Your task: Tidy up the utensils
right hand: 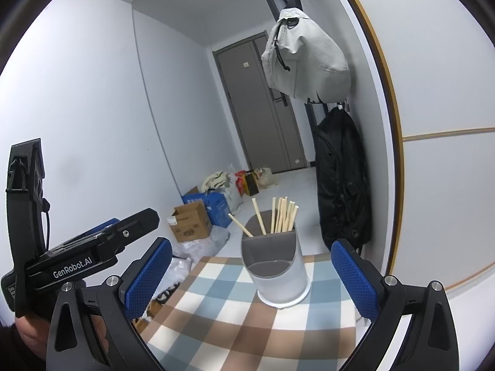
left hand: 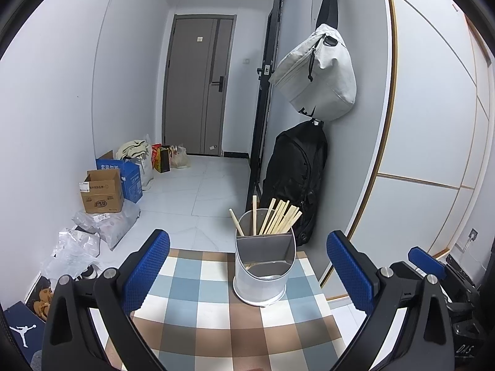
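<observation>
Chopsticks [left hand: 275, 218] stand in the back part of the holder [left hand: 263, 266] on the checked surface [left hand: 216, 318], so both grippers' jaws wait apart and empty.

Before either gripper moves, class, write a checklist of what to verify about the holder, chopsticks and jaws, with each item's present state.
1. Utensil holder upright on the checked cloth: ok.
2. Chopsticks in the rear compartment: ok.
3. Front compartment free: ok.
4. Left gripper jaws open, holding nothing: ok.
5. Right gripper jaws open, holding nothing: ok.
6. Loose utensils left to sort: cannot tell.
</observation>
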